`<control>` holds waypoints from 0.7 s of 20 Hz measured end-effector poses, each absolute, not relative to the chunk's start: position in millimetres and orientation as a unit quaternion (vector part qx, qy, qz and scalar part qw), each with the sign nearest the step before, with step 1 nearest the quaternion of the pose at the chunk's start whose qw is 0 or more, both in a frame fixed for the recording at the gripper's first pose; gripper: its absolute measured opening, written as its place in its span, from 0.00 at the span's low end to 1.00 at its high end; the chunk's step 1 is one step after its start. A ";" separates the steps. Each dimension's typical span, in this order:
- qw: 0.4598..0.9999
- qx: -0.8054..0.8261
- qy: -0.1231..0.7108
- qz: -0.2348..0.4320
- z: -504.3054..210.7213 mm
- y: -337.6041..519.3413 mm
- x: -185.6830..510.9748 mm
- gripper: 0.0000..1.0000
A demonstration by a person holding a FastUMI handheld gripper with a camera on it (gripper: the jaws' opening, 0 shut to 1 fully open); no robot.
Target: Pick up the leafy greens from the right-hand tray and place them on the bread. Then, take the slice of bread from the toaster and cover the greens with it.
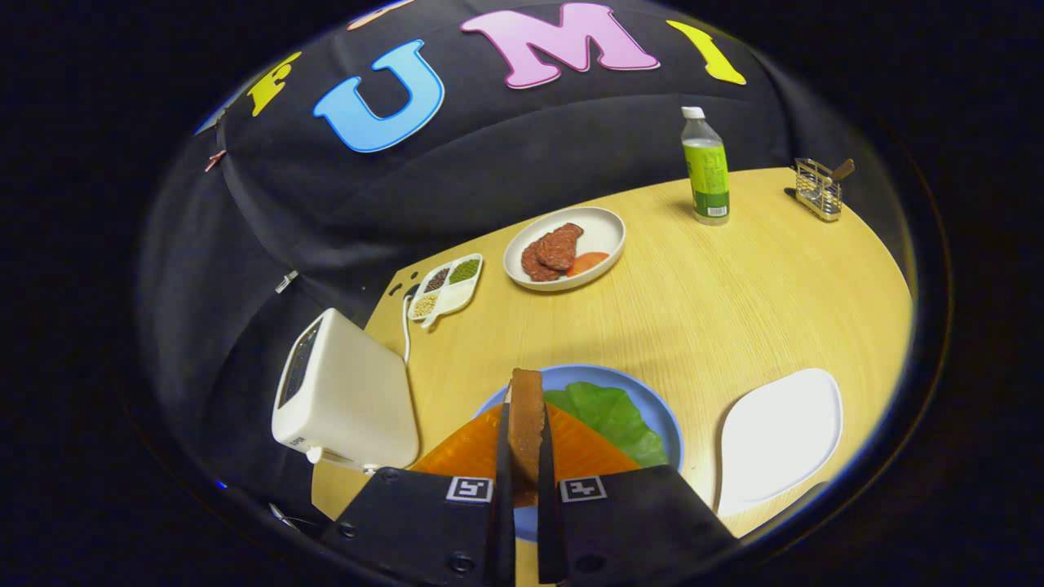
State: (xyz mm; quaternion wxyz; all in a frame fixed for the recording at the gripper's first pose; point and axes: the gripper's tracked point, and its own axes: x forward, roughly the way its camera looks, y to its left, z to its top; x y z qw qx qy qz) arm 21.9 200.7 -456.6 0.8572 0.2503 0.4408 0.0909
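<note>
The jaws are clamped on a slice of bread [526,424], which stands on edge between the two fingers [503,456], one pressing on each face. The gripper [524,456] hangs over a blue plate [652,408] on the wooden tabletop [734,293].

On the blue plate lies an orange slice [583,450], seen on both sides of the held bread. A green leaf [612,416] rests on the plate to the right of the held bread, overlapping the orange slice's far edge. Whether the held bread touches what lies below it cannot be told.

To the left of the blue plate, near the tabletop edge, sits a white toaster [347,399] with a white cord [405,326] running behind it. To the right of the blue plate lies a white tray [779,436], apart from the plate.

Beyond the fingers, toward the back of the tabletop, there is a small divided dish [447,289] holding grains in separate compartments. Just right of it, a white oval plate [603,232] carries brown meat pieces [555,251] and a red slice [589,262]. Further right stands an upright bottle [706,167] with a green label and white cap. Near the far right edge sits a small wire rack [818,189].
</note>
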 end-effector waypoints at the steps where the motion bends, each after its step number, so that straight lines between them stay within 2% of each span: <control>1: 0.853 0.253 0.447 0.087 -463.7 196.8 18.7 0.15; 5: 0.848 0.235 0.468 0.078 -484.5 177.0 14.1 0.18; 8: 0.843 0.225 0.482 0.080 -493.4 169.6 11.8 0.37; 14: 0.845 0.179 0.498 0.080 -500.7 152.7 3.6 0.62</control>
